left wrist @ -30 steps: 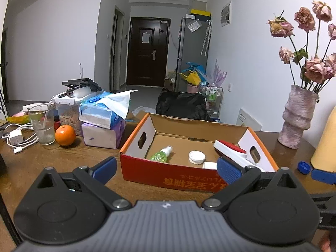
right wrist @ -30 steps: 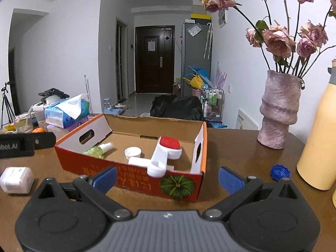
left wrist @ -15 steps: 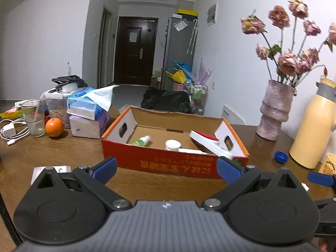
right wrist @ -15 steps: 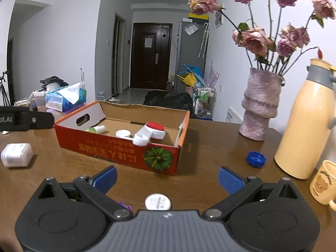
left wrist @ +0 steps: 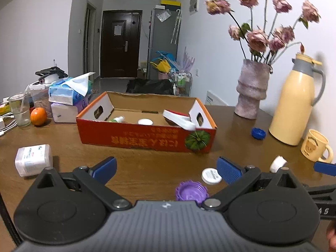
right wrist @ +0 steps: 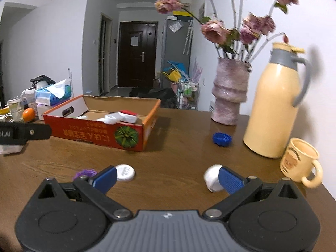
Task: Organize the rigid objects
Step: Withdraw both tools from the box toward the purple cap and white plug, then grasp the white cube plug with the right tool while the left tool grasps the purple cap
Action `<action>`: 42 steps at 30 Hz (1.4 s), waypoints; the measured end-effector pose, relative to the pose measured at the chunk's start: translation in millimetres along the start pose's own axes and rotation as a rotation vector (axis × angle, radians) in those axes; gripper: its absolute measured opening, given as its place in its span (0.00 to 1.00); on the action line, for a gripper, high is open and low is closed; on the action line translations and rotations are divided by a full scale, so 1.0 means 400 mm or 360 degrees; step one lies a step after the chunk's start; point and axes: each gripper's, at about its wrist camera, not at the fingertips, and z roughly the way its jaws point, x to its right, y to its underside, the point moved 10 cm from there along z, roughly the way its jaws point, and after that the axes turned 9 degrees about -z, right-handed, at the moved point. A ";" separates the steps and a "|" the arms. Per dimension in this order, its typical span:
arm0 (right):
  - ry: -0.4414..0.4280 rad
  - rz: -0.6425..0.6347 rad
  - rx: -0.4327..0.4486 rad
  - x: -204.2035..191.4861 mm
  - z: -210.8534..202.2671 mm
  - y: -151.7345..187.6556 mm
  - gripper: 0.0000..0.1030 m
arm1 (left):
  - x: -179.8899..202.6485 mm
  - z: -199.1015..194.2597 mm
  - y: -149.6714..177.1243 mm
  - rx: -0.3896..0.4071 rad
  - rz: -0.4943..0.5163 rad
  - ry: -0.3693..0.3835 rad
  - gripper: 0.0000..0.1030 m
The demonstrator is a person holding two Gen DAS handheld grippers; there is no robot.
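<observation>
We held both claws low over the brown table (left wrist: pixel 147 168), and each was spread wide with nothing between its fingers: the left claw (left wrist: pixel 166 168) and the right claw (right wrist: pixel 168 177). Open wood lay ahead of both, running up to the near wall of the red cardboard box (left wrist: pixel 145 140), which sat toward the middle of the table with its printed side facing us. To the right, the room narrowed: a cream thermos (right wrist: pixel 277 109), a cream mug (right wrist: pixel 300 163) and a pink vase (right wrist: pixel 230 92) stood close along the far right edge near the wall. To the left, tissue packs (left wrist: pixel 67 94), a glass (left wrist: pixel 20 109) and an orange (left wrist: pixel 38 116) crowded the far corner. The loose pieces lay scattered near us: a purple cap (left wrist: pixel 191 191) and a flat white lid (left wrist: pixel 211 176) just beside the left claw's right finger, a small white cap (right wrist: pixel 212 178) tipped on its side touching the right claw's right finger, a blue cap (right wrist: pixel 221 139) near the thermos, and a white rectangular container (left wrist: pixel 33 162) well apart at the left. Inside the box lay a red-and-white tool (left wrist: pixel 178 119), a white lid and a small bottle.
</observation>
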 end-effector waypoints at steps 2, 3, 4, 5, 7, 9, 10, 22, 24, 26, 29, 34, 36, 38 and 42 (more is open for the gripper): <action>0.0003 0.0020 -0.0021 0.023 -0.007 0.022 1.00 | 0.012 -0.003 0.014 -0.0010 0.0003 0.0004 1.00; 0.0005 0.0019 -0.0027 0.032 -0.009 0.031 1.00 | 0.017 -0.004 0.020 -0.0016 0.0002 0.0013 1.00; 0.0013 0.0013 -0.0030 0.042 -0.012 0.041 1.00 | 0.022 -0.005 0.028 -0.0022 -0.0001 0.0016 1.00; 0.0026 0.0006 -0.0034 0.051 -0.016 0.052 1.00 | 0.025 -0.006 0.033 -0.0026 -0.0003 0.0012 1.00; 0.0029 -0.0002 -0.0052 0.066 -0.019 0.073 1.00 | 0.031 -0.007 0.046 -0.0037 -0.0007 0.0025 1.00; 0.0034 0.0001 -0.0074 0.081 -0.020 0.094 1.00 | 0.036 -0.006 0.060 -0.0054 -0.0012 0.0025 1.00; 0.0038 0.0001 -0.0076 0.086 -0.020 0.101 1.00 | 0.038 -0.005 0.066 -0.0063 -0.0012 0.0026 1.00; -0.0012 -0.0038 -0.0185 0.138 0.016 0.194 0.99 | 0.061 0.020 0.133 -0.0169 0.0001 0.0008 1.00; -0.0039 -0.0047 -0.0196 0.137 0.027 0.205 0.98 | 0.066 0.025 0.142 -0.0188 0.0003 0.0014 1.00; -0.0062 -0.0059 -0.0207 0.137 0.039 0.214 0.97 | 0.072 0.029 0.151 -0.0200 0.0012 0.0016 1.00; -0.0105 -0.0085 -0.0217 0.132 0.056 0.220 0.91 | 0.080 0.037 0.161 -0.0217 0.0012 0.0025 1.00; -0.0155 -0.0122 -0.0220 0.127 0.077 0.220 0.83 | 0.090 0.047 0.174 -0.0237 0.0007 0.0031 1.00; -0.0180 -0.0126 -0.0224 0.125 0.086 0.220 0.78 | 0.092 0.052 0.177 -0.0238 0.0016 0.0023 1.00; -0.0210 -0.0116 -0.0234 0.125 0.097 0.219 0.70 | 0.095 0.056 0.179 -0.0242 0.0021 0.0018 1.00; -0.0230 -0.0099 -0.0217 0.124 0.104 0.213 0.58 | 0.094 0.065 0.182 -0.0251 0.0019 0.0011 1.00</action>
